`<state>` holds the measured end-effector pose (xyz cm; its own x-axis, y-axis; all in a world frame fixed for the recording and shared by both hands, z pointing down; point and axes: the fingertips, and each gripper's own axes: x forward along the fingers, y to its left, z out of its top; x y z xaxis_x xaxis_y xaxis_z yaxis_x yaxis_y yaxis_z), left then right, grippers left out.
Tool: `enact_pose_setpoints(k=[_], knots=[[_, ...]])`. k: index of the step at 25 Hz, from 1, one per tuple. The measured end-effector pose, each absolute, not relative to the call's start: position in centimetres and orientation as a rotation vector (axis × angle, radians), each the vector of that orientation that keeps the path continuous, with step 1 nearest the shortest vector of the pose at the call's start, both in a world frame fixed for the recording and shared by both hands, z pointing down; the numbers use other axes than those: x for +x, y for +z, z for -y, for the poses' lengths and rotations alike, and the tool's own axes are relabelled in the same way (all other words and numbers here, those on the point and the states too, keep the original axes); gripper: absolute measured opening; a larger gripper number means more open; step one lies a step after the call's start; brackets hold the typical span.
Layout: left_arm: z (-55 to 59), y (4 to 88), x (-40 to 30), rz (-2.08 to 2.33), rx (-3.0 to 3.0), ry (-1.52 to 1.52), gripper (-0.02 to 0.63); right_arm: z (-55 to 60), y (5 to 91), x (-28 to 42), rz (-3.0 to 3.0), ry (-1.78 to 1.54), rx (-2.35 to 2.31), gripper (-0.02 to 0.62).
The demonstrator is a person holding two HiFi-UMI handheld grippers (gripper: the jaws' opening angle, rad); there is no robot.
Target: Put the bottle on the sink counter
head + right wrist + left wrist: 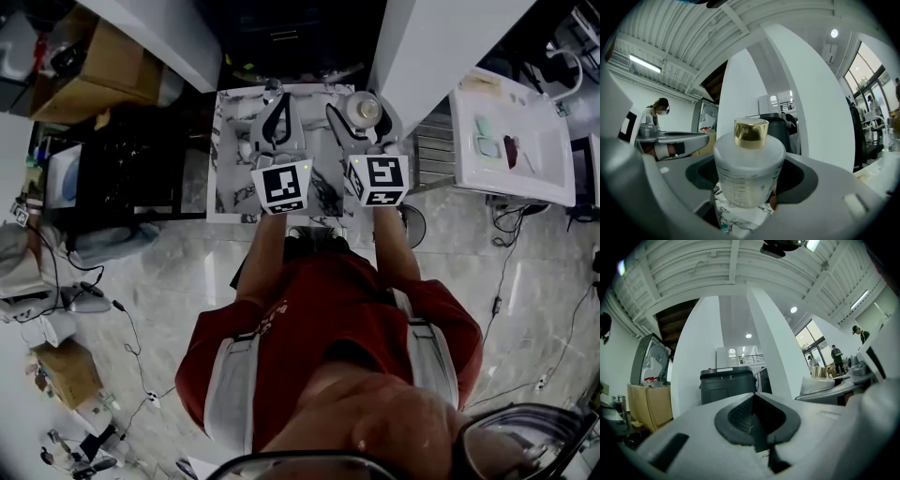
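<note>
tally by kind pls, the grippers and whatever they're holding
grippers: 2, left gripper and right gripper
bottle: 1
total: 3

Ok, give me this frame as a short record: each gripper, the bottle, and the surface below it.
left gripper: jaws together, nothing between them
right gripper: closed on the bottle
bottle: frosted, gold cap, upright
surface: marbled top under both grippers; whether the bottle touches it cannot be told
</note>
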<state>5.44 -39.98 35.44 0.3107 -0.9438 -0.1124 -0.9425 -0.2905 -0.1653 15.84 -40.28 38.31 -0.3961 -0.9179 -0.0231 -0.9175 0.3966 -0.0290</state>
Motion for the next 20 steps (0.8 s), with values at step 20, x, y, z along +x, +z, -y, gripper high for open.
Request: enact_pose_setpoints(k=[20], knots=[[43.2, 36.8, 0.3, -1.692, -2.441, 0.017, 0.002, 42.9, 39.9, 9.8, -2.629, 0.0, -1.792, 0.342]])
